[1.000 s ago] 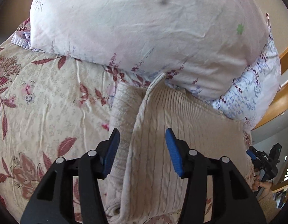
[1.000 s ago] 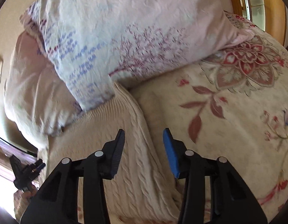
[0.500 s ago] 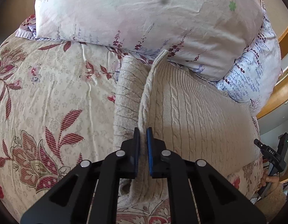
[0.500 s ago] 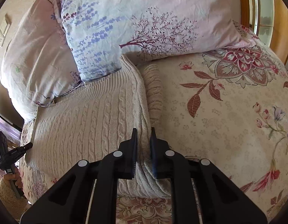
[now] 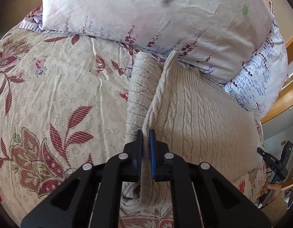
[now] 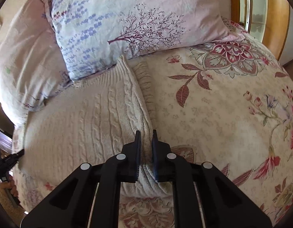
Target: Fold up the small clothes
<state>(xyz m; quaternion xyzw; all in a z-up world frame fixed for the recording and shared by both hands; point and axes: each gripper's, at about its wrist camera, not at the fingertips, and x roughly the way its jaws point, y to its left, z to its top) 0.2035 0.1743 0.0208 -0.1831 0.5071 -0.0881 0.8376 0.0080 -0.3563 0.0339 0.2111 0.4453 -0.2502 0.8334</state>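
Sweater (image 5: 203, 121), cream cable-knit, is lying flat on a bed w/ a floral bedspread (image 5: 51, 95), its far edge tucked up against two pillows. Left claw (image 5: 146, 133) is pinching the sweater's left side edge, jaws nearly together w/ a raised ridge of knit squeezed between the black and blue pads. A ribbed sleeve (image 5: 140, 91) is lying just beside that edge, on the bedspread side, running toward the pillows. Right claw (image 6: 146, 132) is doing the same on the opposite side edge: jaws narrow, clamping a fold of knit that is bunching up between the pads. In the right wrist view, ribbed knit is showing along that edge too, touching the bedspread.

Big pale pink pillow (image 5: 156, 19) w/ lavender sprigs is sitting across the head of the bed; a second pillow (image 6: 127, 24), printed w/ a tree and blue flowers, is overlapping the sweater's far corner on the right side. Wooden bed frame (image 5: 287, 98) is curving past the pillows at the edge of the left wrist view. At that view's lower right the other gripper and part of a hand (image 5: 270, 190) holding it are showing, partly cut off. Both claws are angling down toward the mattress.
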